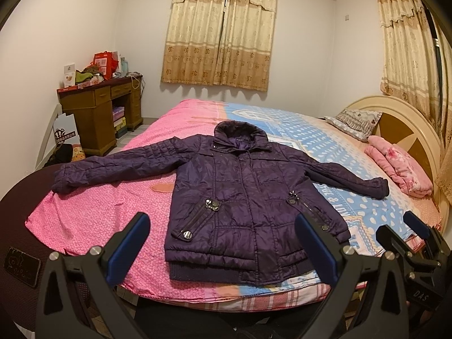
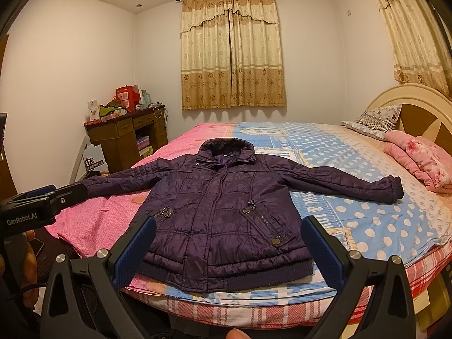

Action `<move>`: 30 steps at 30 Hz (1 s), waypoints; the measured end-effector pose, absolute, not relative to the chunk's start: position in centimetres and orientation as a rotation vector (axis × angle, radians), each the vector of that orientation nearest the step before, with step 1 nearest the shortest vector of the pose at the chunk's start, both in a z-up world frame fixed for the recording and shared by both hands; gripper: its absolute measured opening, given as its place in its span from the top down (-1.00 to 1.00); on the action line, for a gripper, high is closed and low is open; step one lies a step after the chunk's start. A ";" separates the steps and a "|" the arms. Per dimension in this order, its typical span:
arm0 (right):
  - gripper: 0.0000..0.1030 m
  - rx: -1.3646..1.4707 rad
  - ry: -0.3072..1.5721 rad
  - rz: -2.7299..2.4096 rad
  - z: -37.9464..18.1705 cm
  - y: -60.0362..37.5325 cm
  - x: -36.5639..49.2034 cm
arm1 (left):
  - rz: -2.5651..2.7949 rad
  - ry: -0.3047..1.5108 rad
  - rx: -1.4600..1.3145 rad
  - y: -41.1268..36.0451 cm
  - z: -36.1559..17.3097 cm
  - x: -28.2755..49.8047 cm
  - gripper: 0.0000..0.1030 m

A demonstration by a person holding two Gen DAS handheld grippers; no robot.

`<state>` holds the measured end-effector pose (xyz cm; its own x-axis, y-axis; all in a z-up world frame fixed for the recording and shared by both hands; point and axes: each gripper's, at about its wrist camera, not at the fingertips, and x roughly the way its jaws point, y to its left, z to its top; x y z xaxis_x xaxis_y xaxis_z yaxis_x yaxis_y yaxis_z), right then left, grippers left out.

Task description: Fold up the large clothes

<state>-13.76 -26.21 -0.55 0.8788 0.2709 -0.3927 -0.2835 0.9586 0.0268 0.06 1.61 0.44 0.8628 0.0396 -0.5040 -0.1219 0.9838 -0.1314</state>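
Two sets of tongs, left tongs point(image 1: 221, 244) and right tongs point(image 2: 228, 247), hover released short of the jacket's hem; the jacket point(image 1: 240, 195) looks puffy, soft, probably slippery, best pinched at its cuffs.

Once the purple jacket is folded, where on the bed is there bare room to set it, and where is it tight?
Bare sheet: the blue dotted stretch between the jacket and the folded pink blanket, and the pink stretch below the outstretched sleeve. Crowded: by the headboard, with the pillow and blanket.
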 end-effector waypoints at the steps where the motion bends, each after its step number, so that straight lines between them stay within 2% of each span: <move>1: -0.98 -0.031 0.404 0.289 -0.5 -26.2 -13.7 | 0.086 0.524 -0.161 1.6 0.4 0.1 -1.00; 30: -0.98 -0.036 0.411 0.295 -0.8 -25.9 -13.7 | 0.085 0.526 -0.160 1.6 0.4 0.1 -1.00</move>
